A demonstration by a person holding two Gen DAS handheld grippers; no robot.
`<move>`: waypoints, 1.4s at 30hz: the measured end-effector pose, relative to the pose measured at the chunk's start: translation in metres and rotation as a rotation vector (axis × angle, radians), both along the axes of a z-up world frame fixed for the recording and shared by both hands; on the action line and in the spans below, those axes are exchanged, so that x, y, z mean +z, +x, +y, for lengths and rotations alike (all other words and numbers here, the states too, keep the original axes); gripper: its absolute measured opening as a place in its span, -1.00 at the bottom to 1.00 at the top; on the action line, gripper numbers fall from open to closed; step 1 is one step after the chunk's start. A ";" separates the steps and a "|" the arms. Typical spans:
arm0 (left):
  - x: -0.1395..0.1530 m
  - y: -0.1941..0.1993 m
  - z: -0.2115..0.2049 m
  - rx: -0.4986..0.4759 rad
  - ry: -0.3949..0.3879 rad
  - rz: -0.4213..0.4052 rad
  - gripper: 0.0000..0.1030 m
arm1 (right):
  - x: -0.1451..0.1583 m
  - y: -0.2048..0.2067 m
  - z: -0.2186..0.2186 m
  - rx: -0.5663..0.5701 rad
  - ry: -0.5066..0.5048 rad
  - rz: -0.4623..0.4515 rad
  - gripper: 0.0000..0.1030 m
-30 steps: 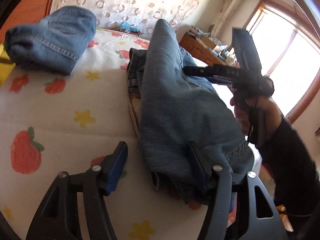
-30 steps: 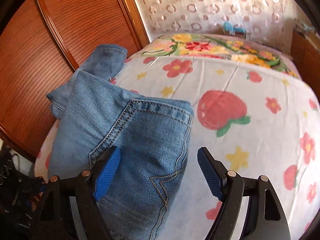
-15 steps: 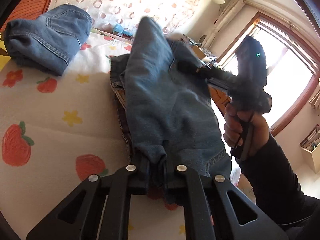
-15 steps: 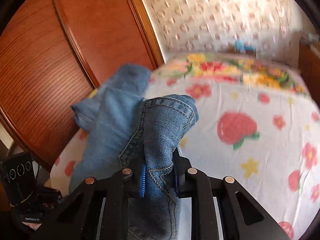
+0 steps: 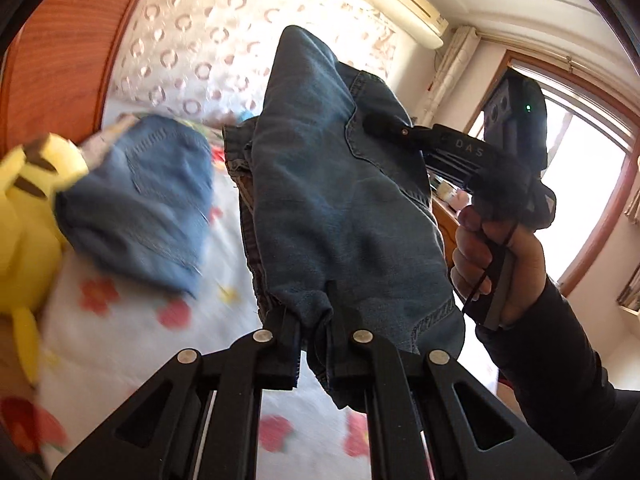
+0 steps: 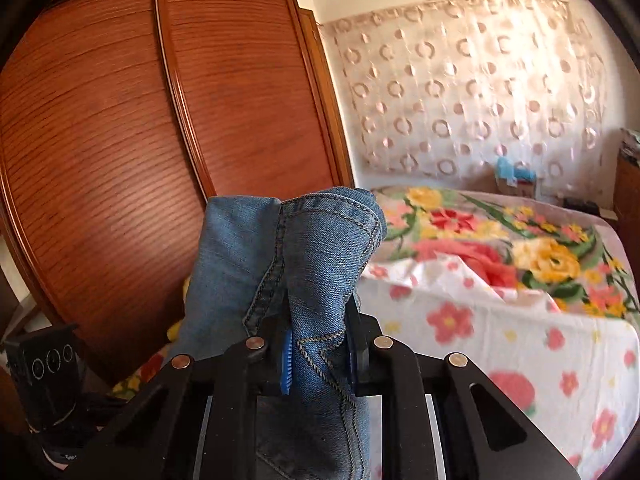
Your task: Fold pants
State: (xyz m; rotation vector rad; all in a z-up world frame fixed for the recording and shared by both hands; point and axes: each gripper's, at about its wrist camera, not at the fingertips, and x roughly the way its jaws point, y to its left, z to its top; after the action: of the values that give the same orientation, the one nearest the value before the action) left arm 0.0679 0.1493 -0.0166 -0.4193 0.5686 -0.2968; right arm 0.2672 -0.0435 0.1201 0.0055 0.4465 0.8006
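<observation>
Blue jeans [image 5: 340, 200] hang lifted above the bed, stretched between both grippers. My left gripper [image 5: 314, 328] is shut on the hem end of the jeans at the bottom of the left wrist view. My right gripper [image 6: 318, 344] is shut on a stitched denim edge [image 6: 316, 264], bunched upward between its blue pads [image 6: 286, 360]. In the left wrist view the right gripper [image 5: 384, 130] bites the far edge of the jeans, held by a hand [image 5: 492, 264] in a dark sleeve.
A second, folded pair of jeans [image 5: 140, 208] lies on the flowered bedsheet [image 5: 120, 340] beside a yellow plush toy [image 5: 24, 216]. A wooden wardrobe [image 6: 140, 140] stands left of the bed. A flowered blanket [image 6: 500, 240] covers the far end, and a window [image 5: 580, 184] is at right.
Both grippers closed on the jeans, one at each end, and lifted them off the bed. The views tilted upward, showing more wall and wardrobe.
</observation>
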 end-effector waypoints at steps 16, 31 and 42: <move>0.014 0.089 0.153 0.158 0.229 0.071 -0.82 | -0.050 0.135 0.135 0.009 0.145 0.151 -0.57; -0.021 0.101 0.165 0.234 0.292 0.187 -0.51 | -0.073 0.161 0.133 -0.079 -0.098 0.113 -0.02; 0.030 0.054 0.119 0.279 0.406 0.039 0.41 | -0.070 0.031 0.043 -0.073 -0.097 -0.008 -0.02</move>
State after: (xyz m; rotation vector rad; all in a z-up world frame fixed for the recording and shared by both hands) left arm 0.1220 0.2682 0.0132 -0.1083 0.5844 0.0965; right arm 0.2986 -0.0007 0.0500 -0.0710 0.4750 0.7060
